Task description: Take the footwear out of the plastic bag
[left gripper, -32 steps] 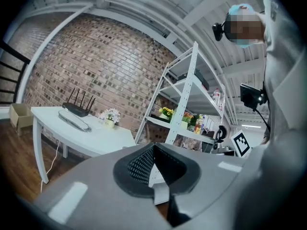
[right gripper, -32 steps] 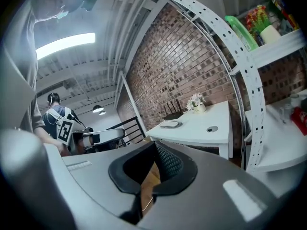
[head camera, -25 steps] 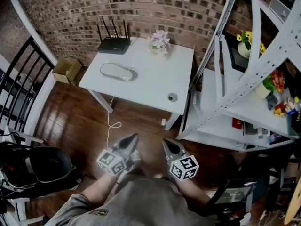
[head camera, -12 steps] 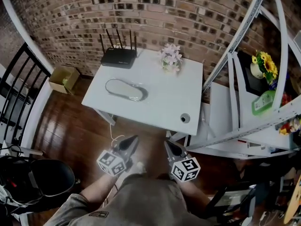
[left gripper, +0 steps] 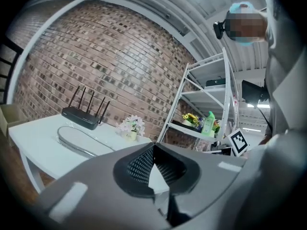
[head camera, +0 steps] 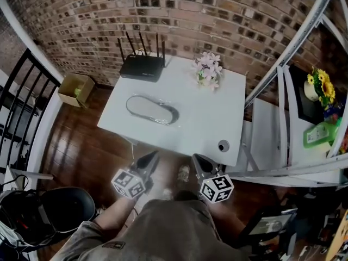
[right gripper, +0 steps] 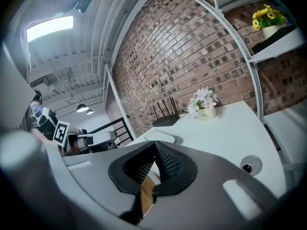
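Note:
A pale shoe in a clear plastic bag (head camera: 152,109) lies flat on the white table (head camera: 212,124), left of its middle. My left gripper (head camera: 151,157) and right gripper (head camera: 196,159) hover side by side over the wood floor just short of the table's near edge, both shut and empty. In the left gripper view the bagged shoe (left gripper: 79,140) lies ahead to the left of the shut left gripper (left gripper: 153,145). In the right gripper view the bagged shoe (right gripper: 163,137) sits just beyond the shut right gripper (right gripper: 155,143).
A black router (head camera: 142,67) and a small pot of flowers (head camera: 208,69) stand at the table's back by the brick wall. A cable grommet (head camera: 223,145) sits near the front right corner. Metal shelving (head camera: 293,80) stands right; a cardboard box (head camera: 76,88) and black railing (head camera: 22,107) stand left.
The person has walked toward the table, so it now sits closer to both grippers. Both grippers stayed shut and level, side by side.

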The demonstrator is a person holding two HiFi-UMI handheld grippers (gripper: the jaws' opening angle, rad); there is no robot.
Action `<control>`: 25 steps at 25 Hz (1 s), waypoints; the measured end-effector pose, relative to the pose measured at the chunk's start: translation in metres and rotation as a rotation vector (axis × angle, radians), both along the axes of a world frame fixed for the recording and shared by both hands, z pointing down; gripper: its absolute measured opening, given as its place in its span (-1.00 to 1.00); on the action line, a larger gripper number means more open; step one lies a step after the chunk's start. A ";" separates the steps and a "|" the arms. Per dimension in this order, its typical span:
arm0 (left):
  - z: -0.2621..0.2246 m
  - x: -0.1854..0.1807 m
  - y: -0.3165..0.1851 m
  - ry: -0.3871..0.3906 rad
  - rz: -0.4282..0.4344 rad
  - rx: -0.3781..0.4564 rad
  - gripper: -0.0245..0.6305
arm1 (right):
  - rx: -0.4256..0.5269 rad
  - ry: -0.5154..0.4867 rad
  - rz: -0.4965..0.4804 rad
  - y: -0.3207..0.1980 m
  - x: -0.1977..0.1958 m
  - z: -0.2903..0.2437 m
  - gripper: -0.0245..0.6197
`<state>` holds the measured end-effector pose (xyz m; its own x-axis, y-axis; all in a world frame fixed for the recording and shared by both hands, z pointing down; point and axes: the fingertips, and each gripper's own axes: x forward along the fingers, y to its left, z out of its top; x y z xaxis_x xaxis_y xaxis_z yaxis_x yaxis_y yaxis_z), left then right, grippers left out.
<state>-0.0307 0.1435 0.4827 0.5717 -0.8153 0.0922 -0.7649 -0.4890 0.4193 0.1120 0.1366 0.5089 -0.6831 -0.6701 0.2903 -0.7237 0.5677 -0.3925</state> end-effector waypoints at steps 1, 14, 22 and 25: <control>0.002 -0.002 -0.009 -0.003 -0.006 -0.001 -0.92 | -0.002 -0.003 -0.005 -0.009 -0.002 0.003 -0.89; 0.007 -0.023 -0.121 -0.077 -0.088 -0.038 -0.92 | -0.053 -0.030 -0.065 -0.125 -0.007 0.023 -0.89; 0.016 -0.036 -0.153 -0.089 -0.100 -0.079 -0.92 | -0.117 -0.022 -0.072 -0.154 -0.015 0.042 -0.89; 0.024 -0.046 -0.164 -0.096 -0.088 -0.092 -0.92 | -0.141 -0.008 -0.063 -0.163 -0.020 0.051 -0.89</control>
